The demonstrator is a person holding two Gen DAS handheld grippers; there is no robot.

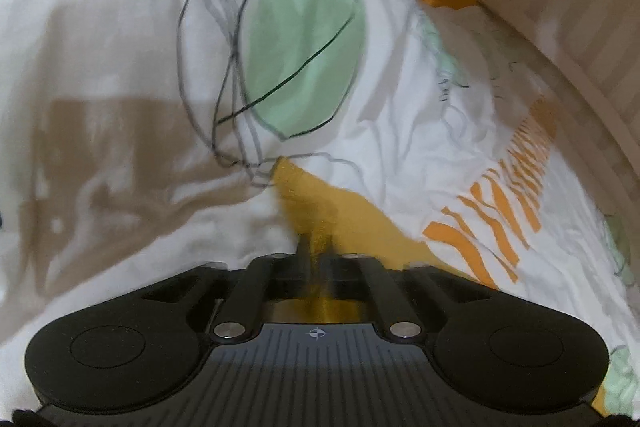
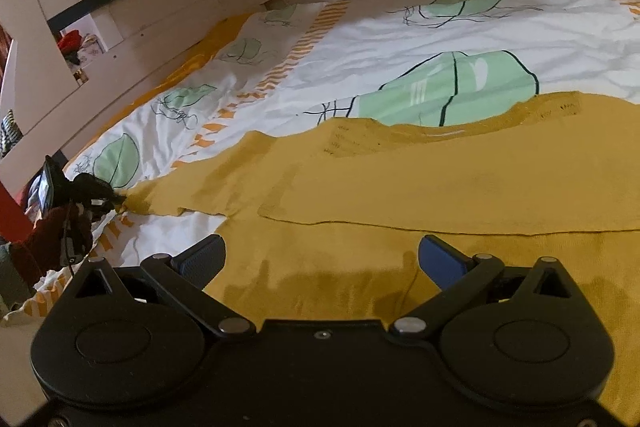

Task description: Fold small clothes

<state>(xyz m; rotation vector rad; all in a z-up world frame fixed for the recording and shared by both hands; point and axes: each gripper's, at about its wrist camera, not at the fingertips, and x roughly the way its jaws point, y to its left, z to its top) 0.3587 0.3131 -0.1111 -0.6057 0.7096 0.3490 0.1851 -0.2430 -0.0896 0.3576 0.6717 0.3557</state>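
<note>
Clamped in my left gripper (image 1: 316, 247) is a sleeve tip of the mustard-yellow knit garment (image 2: 400, 179), ready to fold inward. Right gripper (image 2: 320, 259) hovers with jaws apart (nothing held) over it; beyond lies the white leaf-print bedcover (image 2: 360, 51).

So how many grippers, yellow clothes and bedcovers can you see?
Grippers: 2, the left gripper shut on the sleeve tip, the right gripper open.
Yellow tops: 1, the yellow top.
Bedcovers: 1, the white bedcover with green leaves.
Total: 4
</note>
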